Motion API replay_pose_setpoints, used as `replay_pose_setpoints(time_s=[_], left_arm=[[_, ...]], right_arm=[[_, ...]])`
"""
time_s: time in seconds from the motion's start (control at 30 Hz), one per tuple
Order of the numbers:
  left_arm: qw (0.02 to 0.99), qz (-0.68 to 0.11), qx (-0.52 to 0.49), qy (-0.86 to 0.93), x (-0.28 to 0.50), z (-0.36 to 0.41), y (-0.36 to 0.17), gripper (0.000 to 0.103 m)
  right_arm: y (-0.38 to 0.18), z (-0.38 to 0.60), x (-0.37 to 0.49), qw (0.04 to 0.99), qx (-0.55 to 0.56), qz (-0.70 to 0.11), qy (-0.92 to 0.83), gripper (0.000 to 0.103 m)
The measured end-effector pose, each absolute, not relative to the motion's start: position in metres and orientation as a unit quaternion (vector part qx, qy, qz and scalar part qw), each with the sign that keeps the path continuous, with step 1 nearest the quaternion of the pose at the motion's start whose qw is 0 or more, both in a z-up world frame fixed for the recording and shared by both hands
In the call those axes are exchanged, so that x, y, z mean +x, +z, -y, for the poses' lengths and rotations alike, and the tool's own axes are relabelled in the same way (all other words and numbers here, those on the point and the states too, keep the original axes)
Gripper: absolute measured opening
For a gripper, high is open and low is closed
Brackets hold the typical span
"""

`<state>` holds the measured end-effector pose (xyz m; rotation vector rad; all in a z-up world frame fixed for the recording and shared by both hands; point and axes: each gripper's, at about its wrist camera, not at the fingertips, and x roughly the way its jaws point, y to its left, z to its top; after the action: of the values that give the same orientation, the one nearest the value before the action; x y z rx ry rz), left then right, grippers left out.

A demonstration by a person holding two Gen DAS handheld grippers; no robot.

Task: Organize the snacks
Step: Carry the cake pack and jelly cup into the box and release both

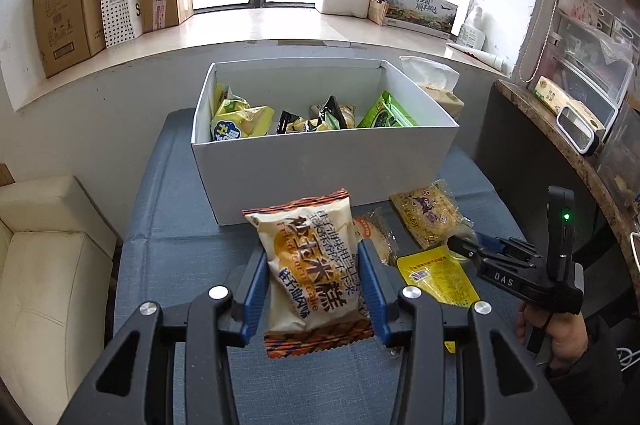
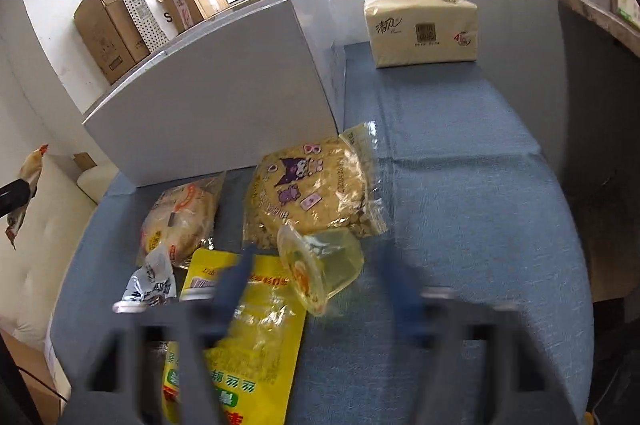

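White box [image 1: 320, 165], blue cloth [image 1: 180, 249], orange-and-cream striped snack packet [image 1: 308, 265], yellow pouch [image 2: 248, 337], blue-padded tongs [image 1: 314, 289].

Both grippers are black plastic frames with cut-out arms, round silver screw heads at the joints and ribbed blue finger pads [image 1: 256, 289], and the right gripper [image 1: 460, 245] carries white "DAS" lettering, a small green light and a dark sleeve [image 1: 596, 377] behind the hand [image 1: 560, 333].

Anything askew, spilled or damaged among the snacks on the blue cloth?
One thing: the clear jelly cup lies tipped on its side, leaning on the yellow packet and the cartoon-print packet. No spill shows. The other loose packets just lie flat and overlapping before the white box.
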<state>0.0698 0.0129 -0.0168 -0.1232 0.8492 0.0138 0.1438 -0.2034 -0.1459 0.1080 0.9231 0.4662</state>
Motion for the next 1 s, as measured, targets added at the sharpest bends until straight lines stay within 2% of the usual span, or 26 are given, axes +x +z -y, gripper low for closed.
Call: replay_pose_setpoints(time_s=[0.27, 0.6, 0.8, 1.0], left_arm=[[0.908, -0.415, -0.058, -0.006, 0.072, -0.01, -0.015, 0.048], [0.918, -0.393, -0.054, -0.022, 0.089, -0.013, 0.023, 0.048], [0.927, -0.371, -0.041, -0.025, 0.14, -0.023, 0.049, 0.048], [0.925, -0.378, -0.018, -0.008, 0.214, -0.037, 0.041, 0.048]], right_arm=[[-0.134, 0.208, 0.131, 0.871, 0.057, -0.43, 0.233, 0.035], [-0.044, 0.196, 0.114, 0.893, 0.06, -0.341, 0.287, 0.035], [0.001, 0.162, 0.154, 0.899, 0.044, -0.312, 0.306, 0.035], [0.01, 0.119, 0.229, 0.896, 0.021, -0.33, 0.296, 0.035]])
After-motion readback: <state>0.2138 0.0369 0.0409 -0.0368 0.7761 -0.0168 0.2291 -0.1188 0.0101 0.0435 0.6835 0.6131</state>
